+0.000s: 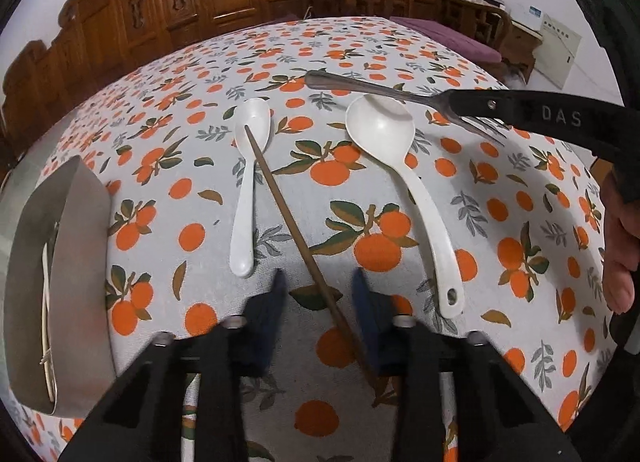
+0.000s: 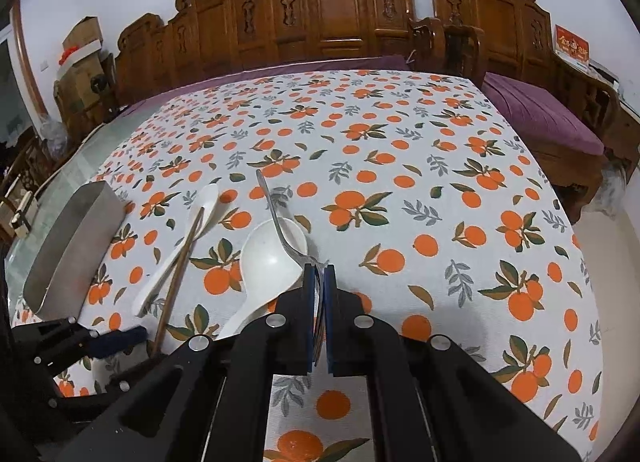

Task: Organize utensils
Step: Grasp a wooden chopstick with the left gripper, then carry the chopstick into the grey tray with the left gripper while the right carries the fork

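Observation:
A metal fork (image 1: 372, 87) is held in the air by my right gripper (image 2: 319, 268), shut on its tine end; its handle (image 2: 269, 197) points away over the large white spoon (image 2: 272, 252). My left gripper (image 1: 318, 280) is open, low over the table, its fingers on either side of a brown chopstick (image 1: 280, 197). The chopstick lies across a small white spoon (image 1: 248, 165). The large white spoon (image 1: 404, 165) lies to the right of it. A grey metal container (image 1: 64, 262) stands at the left with a pale utensil inside.
The table carries a cloth with an orange-fruit print (image 2: 440, 201). Carved wooden chairs (image 2: 340, 13) and a purple cushion (image 2: 544, 117) stand behind and to the right. Cardboard boxes (image 2: 80, 45) are stacked at the far left. The person's hand (image 1: 620, 254) shows at the right.

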`<state>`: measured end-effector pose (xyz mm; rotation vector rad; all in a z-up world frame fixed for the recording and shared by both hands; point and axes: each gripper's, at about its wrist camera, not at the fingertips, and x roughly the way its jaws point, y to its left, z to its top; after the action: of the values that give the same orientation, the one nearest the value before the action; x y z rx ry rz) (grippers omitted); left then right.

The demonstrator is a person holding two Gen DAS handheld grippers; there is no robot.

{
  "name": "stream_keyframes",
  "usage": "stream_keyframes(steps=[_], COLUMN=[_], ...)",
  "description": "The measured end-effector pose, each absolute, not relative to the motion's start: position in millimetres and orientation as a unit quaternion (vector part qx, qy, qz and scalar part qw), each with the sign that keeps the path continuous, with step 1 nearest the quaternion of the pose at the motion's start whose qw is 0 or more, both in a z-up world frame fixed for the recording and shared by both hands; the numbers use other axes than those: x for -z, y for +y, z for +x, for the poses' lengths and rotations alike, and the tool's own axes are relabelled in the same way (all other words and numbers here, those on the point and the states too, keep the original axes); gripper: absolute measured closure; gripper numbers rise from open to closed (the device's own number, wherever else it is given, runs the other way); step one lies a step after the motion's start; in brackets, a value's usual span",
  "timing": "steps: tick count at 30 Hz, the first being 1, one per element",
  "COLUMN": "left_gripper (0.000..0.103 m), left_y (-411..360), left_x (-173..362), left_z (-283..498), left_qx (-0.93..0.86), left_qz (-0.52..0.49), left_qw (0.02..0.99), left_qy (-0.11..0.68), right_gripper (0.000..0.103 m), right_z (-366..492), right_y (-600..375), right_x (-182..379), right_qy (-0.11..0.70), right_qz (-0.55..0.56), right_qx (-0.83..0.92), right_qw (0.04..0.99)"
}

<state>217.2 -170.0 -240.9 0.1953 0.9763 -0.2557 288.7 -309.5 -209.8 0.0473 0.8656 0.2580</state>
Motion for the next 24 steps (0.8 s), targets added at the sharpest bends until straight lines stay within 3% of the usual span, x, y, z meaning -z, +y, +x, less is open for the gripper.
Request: stream_keyframes(steps=[1, 5, 24], left_gripper=[0.095, 0.099, 0.099], left_y=[-168.8, -153.4, -91.6], left_x=[240.6, 235.7, 173.0], left_z=[216.7, 215.9, 190.4], left_qx=[0.121, 0.114, 0.081], left_qz=[0.096, 0.079, 0.047], left_qw=[0.87, 0.87, 0.898], left_qy=[0.469, 0.473, 0.429], right_gripper=[0.098, 0.098, 0.098], right_z=[288.3, 285.5, 260.6], right_y=[-307.8, -301.0, -257.5], right_x=[208.8, 202.5, 173.3], right_qy=[0.417, 0.411, 0.383], right_qz=[0.021, 0.012, 0.001], right_qx=[-0.126, -0.128, -0.173], right_qw=[0.9, 0.902, 0.907])
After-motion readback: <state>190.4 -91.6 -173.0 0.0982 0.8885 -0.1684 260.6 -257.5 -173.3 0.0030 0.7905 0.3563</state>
